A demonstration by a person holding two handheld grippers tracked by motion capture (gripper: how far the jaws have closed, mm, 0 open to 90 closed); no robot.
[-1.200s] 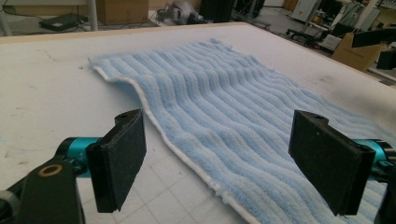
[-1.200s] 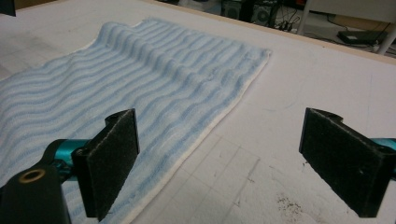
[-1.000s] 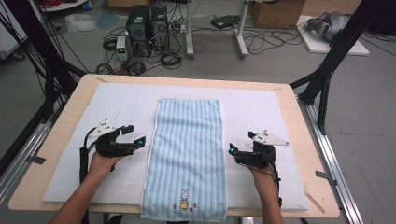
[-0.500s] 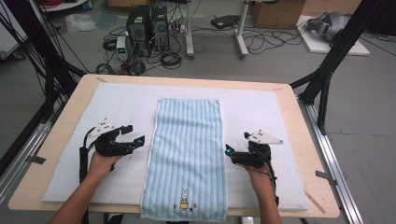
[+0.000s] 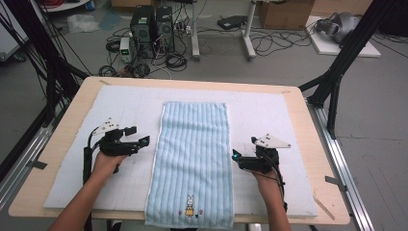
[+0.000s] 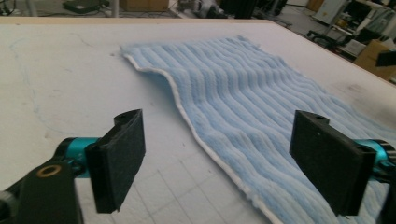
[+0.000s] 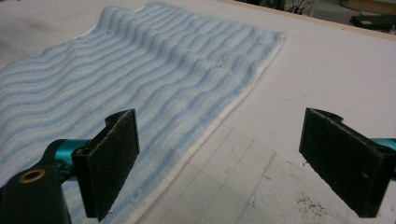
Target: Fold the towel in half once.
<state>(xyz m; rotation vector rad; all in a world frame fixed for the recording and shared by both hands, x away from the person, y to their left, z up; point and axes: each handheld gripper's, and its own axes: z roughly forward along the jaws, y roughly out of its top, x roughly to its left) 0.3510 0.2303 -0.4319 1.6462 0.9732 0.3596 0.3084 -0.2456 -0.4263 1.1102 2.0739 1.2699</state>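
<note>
The left gripper (image 5: 142, 140) hovered with its jaws spread wide just beside the left long edge of a blue striped towel (image 5: 192, 159), holding nothing. The right gripper (image 5: 236, 157) was likewise wide open and empty, at the towel's right long edge. The towel lay flat and lengthwise at the middle of a white mat (image 5: 269, 110) on a wooden table (image 5: 308, 120), its near end with a small rabbit motif (image 5: 189, 206) reaching the table's front edge. The step in hand appeared to be the approach to grasp both edges; next, each gripper probably needed to straddle its hem and close. Compared with a second earlier, the right gripper had drawn nearer the towel; the left had hardly moved.
</note>
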